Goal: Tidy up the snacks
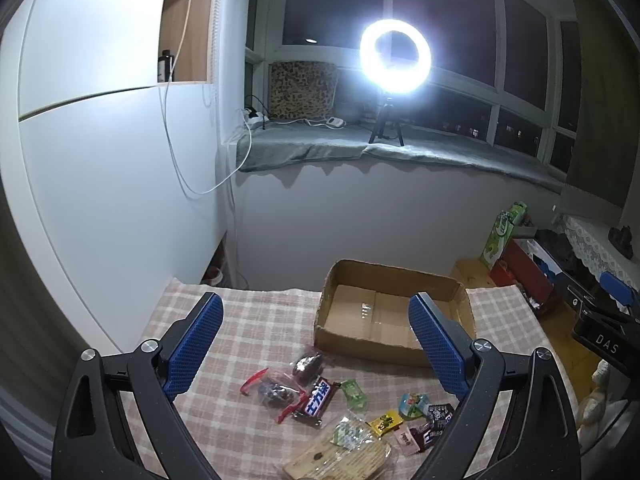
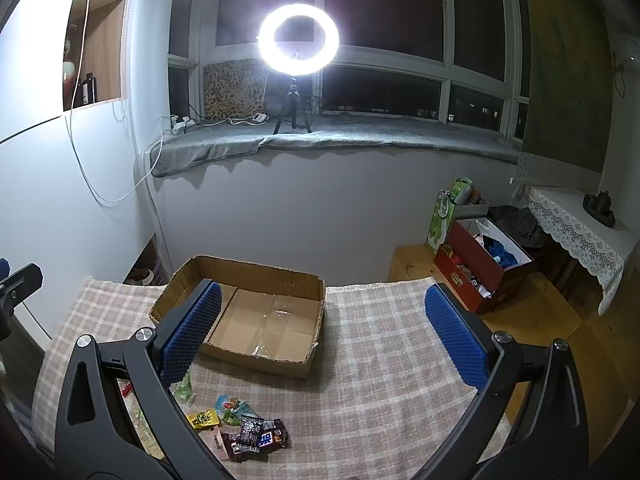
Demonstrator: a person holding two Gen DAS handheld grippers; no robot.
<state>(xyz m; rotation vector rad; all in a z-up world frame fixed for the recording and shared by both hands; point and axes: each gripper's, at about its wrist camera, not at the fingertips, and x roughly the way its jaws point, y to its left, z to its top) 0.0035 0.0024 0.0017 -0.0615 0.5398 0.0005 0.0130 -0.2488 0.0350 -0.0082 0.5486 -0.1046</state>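
The left tongs (image 1: 316, 344) and the right tongs (image 2: 322, 332) both hang above the tabletop (image 2: 380, 360) with their blue fingers wide apart, and neither one holds anything. A cardboard box (image 1: 396, 312) with nothing in it sits on the checked cloth at the far side of the tabletop. The snacks lie in a loose pile in front of the box, among them a chocolate bar (image 1: 318, 398), a yellow candy (image 1: 385, 422) and a green candy (image 1: 354, 394).
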